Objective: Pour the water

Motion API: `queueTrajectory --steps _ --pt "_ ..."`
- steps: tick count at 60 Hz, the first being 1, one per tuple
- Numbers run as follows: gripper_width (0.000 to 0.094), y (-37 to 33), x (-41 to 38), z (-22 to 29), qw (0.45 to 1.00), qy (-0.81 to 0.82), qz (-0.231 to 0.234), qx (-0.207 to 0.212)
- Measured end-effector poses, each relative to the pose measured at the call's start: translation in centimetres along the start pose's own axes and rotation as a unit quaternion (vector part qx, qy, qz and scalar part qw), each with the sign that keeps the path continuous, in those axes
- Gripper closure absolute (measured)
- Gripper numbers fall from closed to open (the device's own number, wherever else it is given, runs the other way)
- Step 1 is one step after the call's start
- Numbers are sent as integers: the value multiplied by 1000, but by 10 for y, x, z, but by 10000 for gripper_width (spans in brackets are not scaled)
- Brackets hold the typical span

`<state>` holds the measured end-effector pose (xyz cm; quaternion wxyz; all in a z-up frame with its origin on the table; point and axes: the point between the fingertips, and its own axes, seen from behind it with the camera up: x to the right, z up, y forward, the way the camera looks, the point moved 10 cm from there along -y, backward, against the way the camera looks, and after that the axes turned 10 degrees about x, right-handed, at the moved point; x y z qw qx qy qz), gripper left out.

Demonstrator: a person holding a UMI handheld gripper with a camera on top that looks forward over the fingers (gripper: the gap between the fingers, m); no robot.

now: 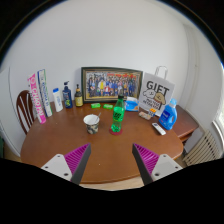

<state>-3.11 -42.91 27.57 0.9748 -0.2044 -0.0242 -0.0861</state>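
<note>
From the gripper view, your gripper [110, 160] hangs above the near edge of a round wooden table [60, 150]; its two fingers stand spread wide apart with nothing between them, the pink pads [72, 158] facing inward.

The things for pouring lie well beyond the fingers, near the table's middle: a green bottle [118, 114] stands upright, and a pale mug [91, 123] sits just beside it to your left; these look like the source and the target, though you cannot see whether the bottle is capped.

To do this step well, you likely want to travel straight forward, keep the fingers wide, and close on the bottle's mid-body so it stays upright; approach clear of the mug so you do not knock it.

Along the far side stand a framed picture [111, 81], a white gift bag [156, 93], a blue bottle [168, 114] and several small bottles [66, 96]; a wooden chair [24, 108] sits at the left; the wall [100, 40] behind is plain white.
</note>
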Motion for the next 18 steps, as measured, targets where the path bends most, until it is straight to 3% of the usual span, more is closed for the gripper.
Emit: queueTrajectory --steps 18 --pt "82 -34 -11 -16 1000 -3 -23 -12"
